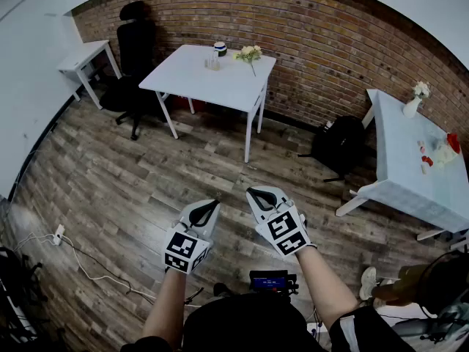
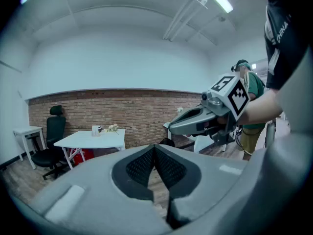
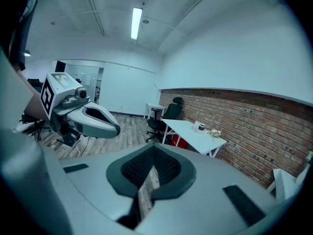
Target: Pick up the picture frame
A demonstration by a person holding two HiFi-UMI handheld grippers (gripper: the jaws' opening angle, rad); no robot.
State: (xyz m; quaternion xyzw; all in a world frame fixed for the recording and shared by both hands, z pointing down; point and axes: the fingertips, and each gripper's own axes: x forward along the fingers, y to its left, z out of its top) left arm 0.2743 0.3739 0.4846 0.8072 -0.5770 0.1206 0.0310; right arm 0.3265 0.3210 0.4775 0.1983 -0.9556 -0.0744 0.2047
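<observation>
Wood-plank floor lies under both grippers, which the person holds out side by side. The left gripper has its jaws pressed together with nothing between them. The right gripper, just beside it and reaching slightly further forward, is likewise closed and empty, its dark ribbed pads meeting at the tip. Well ahead of both, across bare boards, a white table stands before a brick wall. Near that table's far edge sit a dark-rimmed cup, a bunch of pale flowers and a small pale upright piece that may be the picture frame, though it is too small to be sure. A black office chair stands ahead and to the left of the left gripper, with a small side table beyond it. Off to the right of the right gripper is a second white table bearing a vase and some red and white bits. A black bag rests on the floor between the two tables.
</observation>
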